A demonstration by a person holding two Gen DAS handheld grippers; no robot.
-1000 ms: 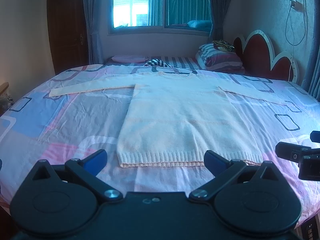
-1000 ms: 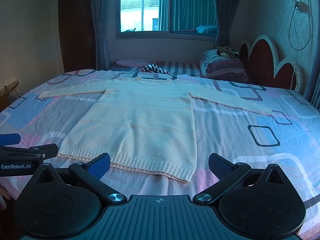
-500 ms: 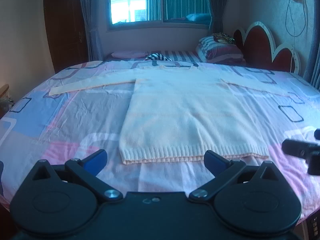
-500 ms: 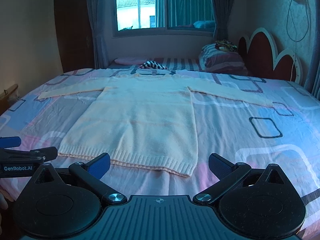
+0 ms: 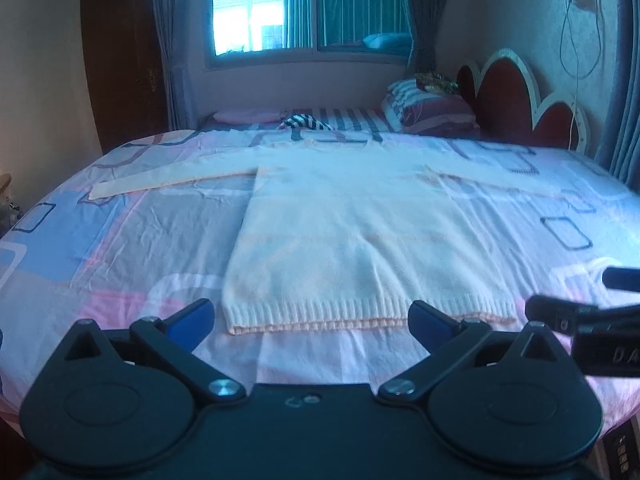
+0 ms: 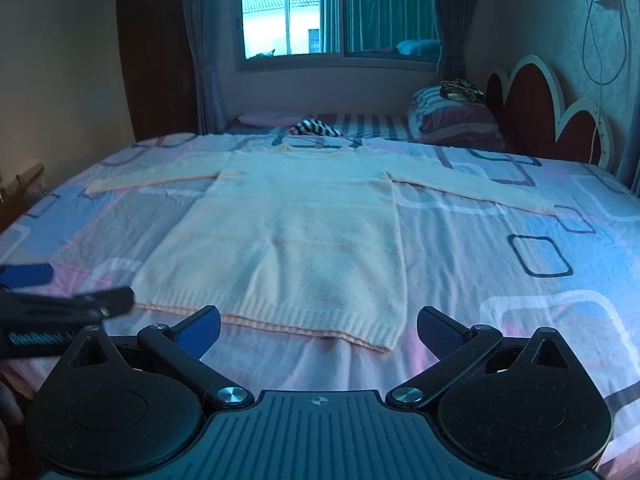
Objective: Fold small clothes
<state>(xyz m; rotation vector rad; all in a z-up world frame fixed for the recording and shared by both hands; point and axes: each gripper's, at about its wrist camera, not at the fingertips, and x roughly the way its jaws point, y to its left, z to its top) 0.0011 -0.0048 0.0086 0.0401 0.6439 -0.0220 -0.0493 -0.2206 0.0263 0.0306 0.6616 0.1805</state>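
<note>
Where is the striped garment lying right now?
In both views the striped garment lies at the far edge of the bed, just beyond the sweater collar, left of the pillows.

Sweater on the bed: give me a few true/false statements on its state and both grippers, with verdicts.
1. The sweater lies flat on the bed with both sleeves spread out to the sides. True.
2. The left gripper is shut on the sweater's hem. False: its jaws stand wide open and hold nothing, near the ribbed hem.
3. The right gripper is open and empty. True.
4. The sweater is already folded in half. False: it is fully unfolded, no fold made yet.
5. A striped pillow sits near the headboard. True.
</note>
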